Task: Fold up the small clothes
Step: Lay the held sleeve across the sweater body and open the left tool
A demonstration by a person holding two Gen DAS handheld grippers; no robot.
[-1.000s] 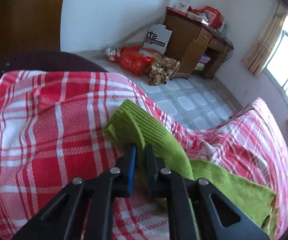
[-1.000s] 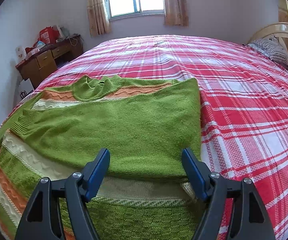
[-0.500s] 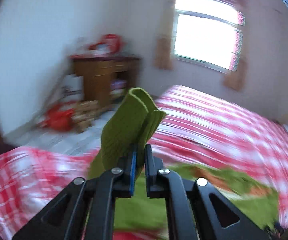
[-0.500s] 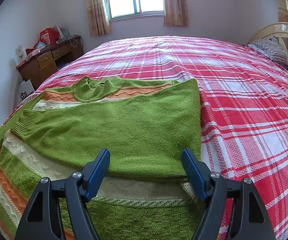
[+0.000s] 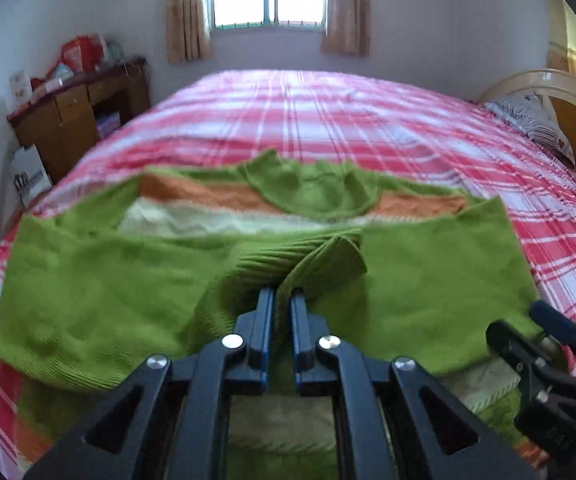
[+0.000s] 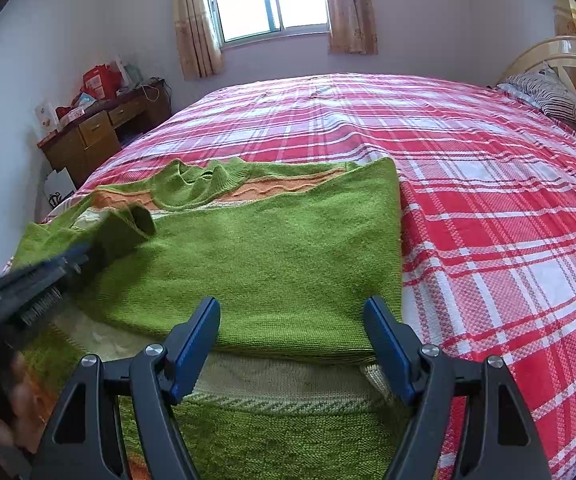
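Observation:
A green knit sweater [image 6: 272,256] with orange and cream stripes lies on the red plaid bed; it also shows in the left wrist view [image 5: 108,280]. Both sleeves are folded across its chest. My left gripper [image 5: 282,296] is shut on the ribbed sleeve cuff [image 5: 319,260] and holds it over the middle of the sweater; it shows blurred at the left in the right wrist view [image 6: 68,260]. My right gripper [image 6: 291,312] is open and empty, just above the folded right sleeve's lower edge; it appears at the right edge in the left wrist view [image 5: 543,328].
The red plaid bedspread [image 6: 487,200] stretches to the right and far side. A striped pillow [image 6: 551,96] and a headboard [image 6: 567,52] are at the far right. A wooden desk [image 6: 100,132] with clutter stands by the left wall under the window.
My left gripper has carried the sleeve cuff from the bed's left edge up and across onto the sweater's chest. The right gripper has stayed still and open.

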